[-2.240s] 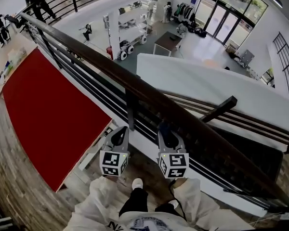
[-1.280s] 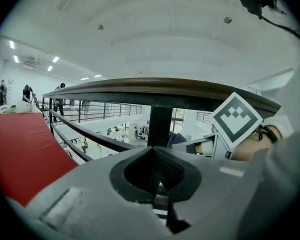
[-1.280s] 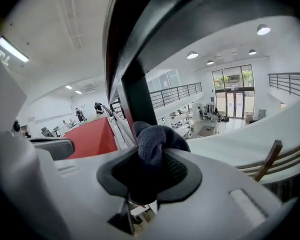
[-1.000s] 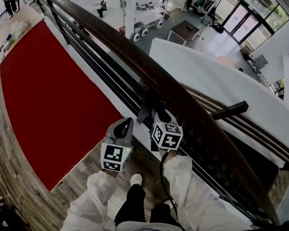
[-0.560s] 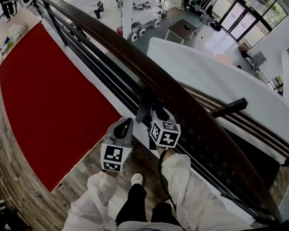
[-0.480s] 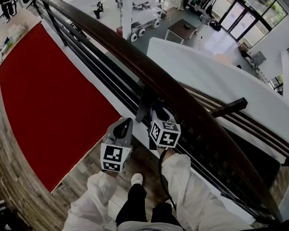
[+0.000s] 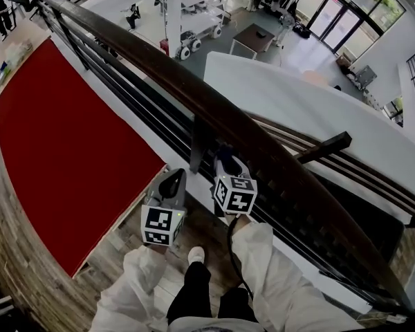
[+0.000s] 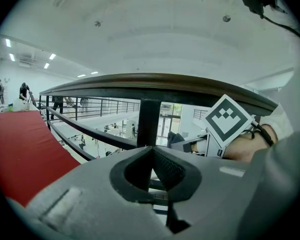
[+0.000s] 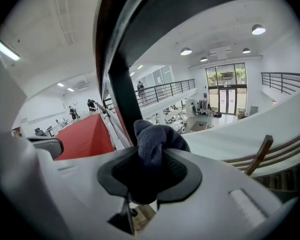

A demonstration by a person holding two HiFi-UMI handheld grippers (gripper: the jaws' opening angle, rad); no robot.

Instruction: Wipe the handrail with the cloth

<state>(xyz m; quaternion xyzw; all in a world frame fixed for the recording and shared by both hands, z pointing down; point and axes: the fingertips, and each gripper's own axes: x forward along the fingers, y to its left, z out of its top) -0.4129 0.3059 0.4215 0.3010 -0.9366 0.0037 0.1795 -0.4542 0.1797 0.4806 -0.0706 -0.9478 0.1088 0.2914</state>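
Note:
The dark brown wooden handrail (image 7: 194, 95) runs diagonally from the top left to the bottom right of the head view. My right gripper (image 7: 223, 158) is just below it, beside a black post (image 7: 199, 140), and is shut on a bunched dark blue cloth (image 9: 156, 136). In the right gripper view the handrail (image 9: 140, 19) passes close overhead and the cloth is a little short of it. My left gripper (image 7: 174, 180) hangs lower and to the left, apart from the rail. In its own view the left gripper (image 8: 151, 151) is shut with nothing between its fingers, and the handrail (image 8: 155, 84) crosses above.
Black horizontal bars (image 7: 124, 95) run below the rail. A red carpet (image 7: 62, 137) covers the wooden floor (image 7: 28, 268) on the left. Beyond the railing lies an open hall with tables (image 7: 252, 39). Two people (image 7: 0, 11) stand far along the rail. My white shoe (image 7: 196, 256) is underneath.
Since the earliest frame my right gripper with the cloth has risen and tilted up close under the handrail by the post. Over the last second both grippers have barely moved.

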